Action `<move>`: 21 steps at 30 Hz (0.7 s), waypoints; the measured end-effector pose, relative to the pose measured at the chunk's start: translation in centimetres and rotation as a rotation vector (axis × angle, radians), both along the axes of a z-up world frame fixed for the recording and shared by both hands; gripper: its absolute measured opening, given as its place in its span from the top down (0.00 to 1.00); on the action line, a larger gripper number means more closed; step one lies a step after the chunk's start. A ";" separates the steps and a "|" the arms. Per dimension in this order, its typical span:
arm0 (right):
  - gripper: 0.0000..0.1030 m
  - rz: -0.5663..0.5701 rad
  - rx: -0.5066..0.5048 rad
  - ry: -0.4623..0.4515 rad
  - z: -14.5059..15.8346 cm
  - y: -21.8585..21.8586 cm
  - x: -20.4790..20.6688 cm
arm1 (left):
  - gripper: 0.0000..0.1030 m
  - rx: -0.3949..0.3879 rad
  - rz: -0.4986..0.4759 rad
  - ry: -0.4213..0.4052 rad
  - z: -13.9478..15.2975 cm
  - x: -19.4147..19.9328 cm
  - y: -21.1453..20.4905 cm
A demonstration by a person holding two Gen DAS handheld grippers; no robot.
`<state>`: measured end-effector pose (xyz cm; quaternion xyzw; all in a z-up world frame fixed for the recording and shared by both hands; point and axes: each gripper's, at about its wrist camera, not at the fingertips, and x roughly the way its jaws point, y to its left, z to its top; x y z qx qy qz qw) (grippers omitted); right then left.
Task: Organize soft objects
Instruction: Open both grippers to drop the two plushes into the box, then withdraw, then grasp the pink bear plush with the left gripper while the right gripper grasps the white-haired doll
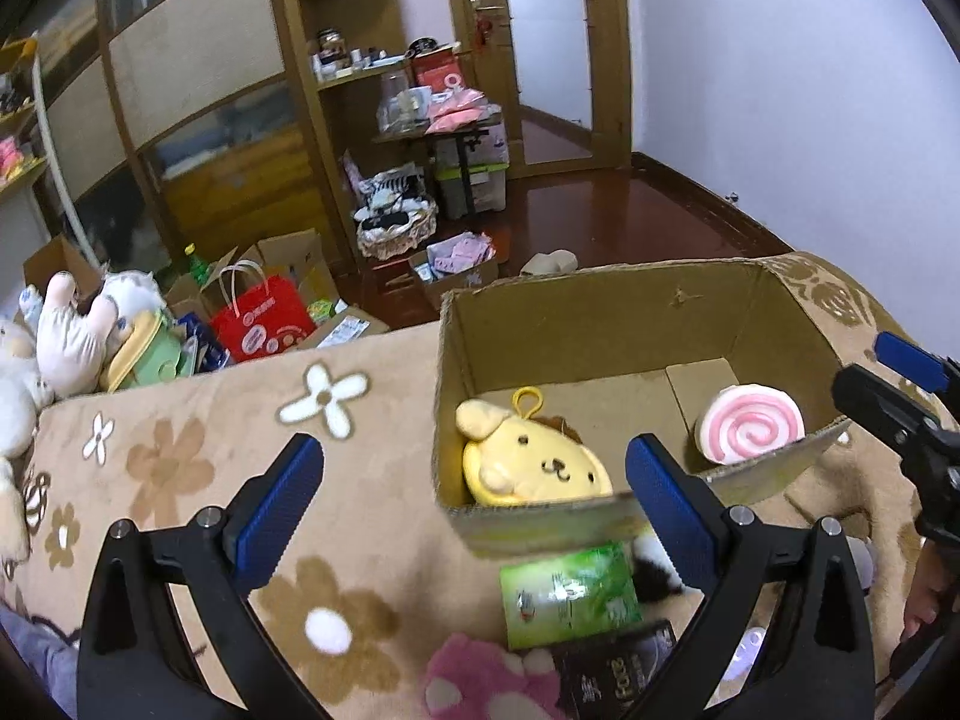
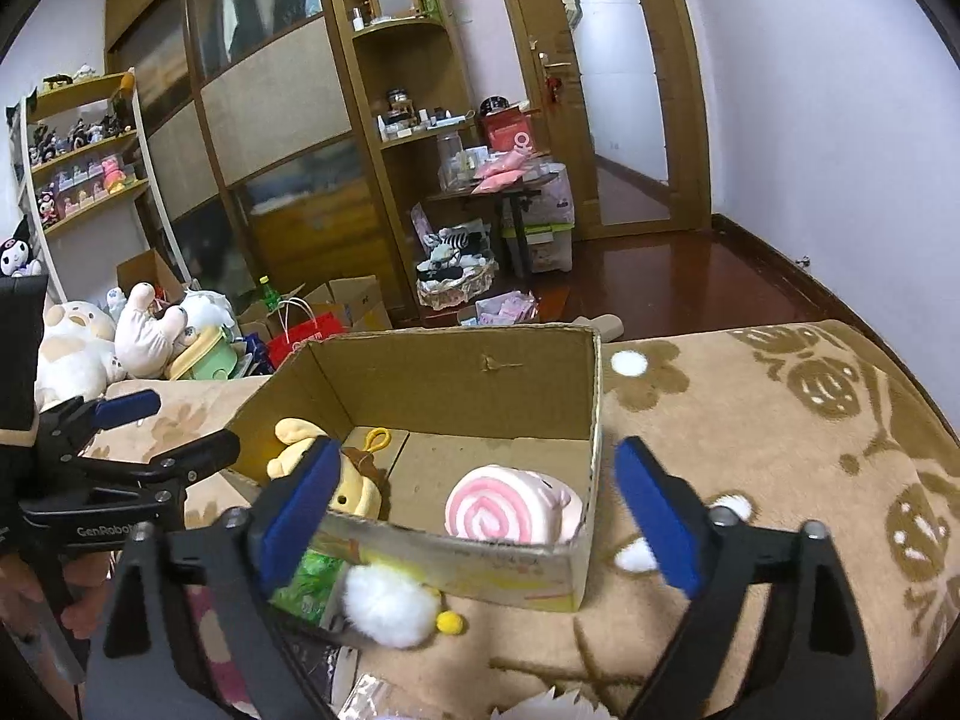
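Left gripper (image 1: 474, 501) wide open, nothing held, yellow dog plush (image 1: 531, 459) just ahead inside the cardboard box (image 1: 600, 312). Right gripper (image 2: 477, 501) gaping too, empty, pink swirl plush (image 2: 510, 510) between its fingers' line, in the box. Could snag the box's near wall reaching down for the white pompom (image 2: 387, 606), probably tipping it.
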<state>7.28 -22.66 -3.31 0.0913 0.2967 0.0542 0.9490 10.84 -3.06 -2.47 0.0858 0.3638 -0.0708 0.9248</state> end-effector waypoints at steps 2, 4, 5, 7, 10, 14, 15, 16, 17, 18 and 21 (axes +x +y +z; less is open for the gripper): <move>0.00 -0.005 -0.007 -0.005 0.2 0.0 -0.7 | 0.03 -0.006 0.006 0.011 0.1 -0.6 0.5; 0.00 -0.007 -0.010 -0.004 0.6 0.2 -1.2 | 0.03 -0.012 0.015 0.021 0.2 -1.2 0.9; 0.00 -0.006 -0.010 -0.004 0.7 0.2 -1.5 | 0.03 -0.020 0.023 0.029 0.3 -1.5 1.2; 0.00 -0.007 -0.011 -0.006 0.9 0.2 -2.0 | 0.03 -0.045 0.036 0.046 0.6 -2.0 1.7; 0.00 -0.008 -0.034 -0.005 1.4 0.3 -3.0 | 0.03 -0.089 0.056 0.055 1.3 -3.2 2.6; 0.00 -0.021 -0.054 -0.005 2.1 -0.2 -5.1 | 0.03 -0.106 0.072 0.059 2.1 -5.2 3.8; 0.00 -0.020 -0.048 0.003 2.2 -0.4 -5.5 | 0.03 -0.100 0.074 0.061 2.2 -5.5 3.9; 0.00 -0.016 -0.042 0.017 2.3 -0.7 -5.9 | 0.03 -0.089 0.078 0.064 2.2 -5.9 4.1; 0.00 -0.013 -0.038 0.027 2.3 -0.9 -6.1 | 0.03 -0.081 0.082 0.068 2.3 -6.3 4.2; 0.00 -0.013 -0.031 0.041 2.3 -1.1 -6.6 | 0.03 -0.079 0.083 0.071 2.4 -6.6 4.3; 0.00 -0.006 -0.018 0.063 2.5 -1.4 -7.2 | 0.03 -0.068 0.084 0.080 2.6 -7.6 4.4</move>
